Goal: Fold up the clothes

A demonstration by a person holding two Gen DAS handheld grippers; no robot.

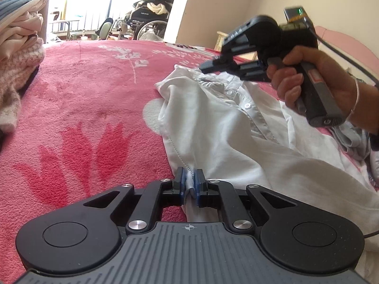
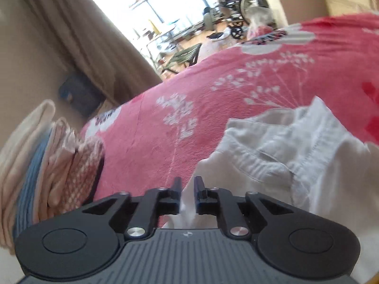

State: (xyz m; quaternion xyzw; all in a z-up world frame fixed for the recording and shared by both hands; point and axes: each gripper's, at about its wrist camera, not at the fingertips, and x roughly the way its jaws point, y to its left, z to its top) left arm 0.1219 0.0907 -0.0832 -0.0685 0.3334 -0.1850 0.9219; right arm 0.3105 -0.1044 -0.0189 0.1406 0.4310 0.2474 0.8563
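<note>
Left wrist view, nearest first: the left hand-held gripper has its blue-padded fingers pressed together on a stitched hem of the white shirt, the cloth bunched between them. Beyond that, the shirt lies crumpled on the pink floral blanket covering the bed, its buttoned placket facing up. Above the shirt a hand with a thin bangle grips the right hand-held gripper, which is blurred. At the left edge sits a stack of folded clothes, and far off a wheelchair stands by the bright window.

From the right wrist view, the right hand-held gripper shows its fingers drawn nearly together with white fabric between them, though blur leaves the grip uncertain. The shirt's collar lies just ahead.
</note>
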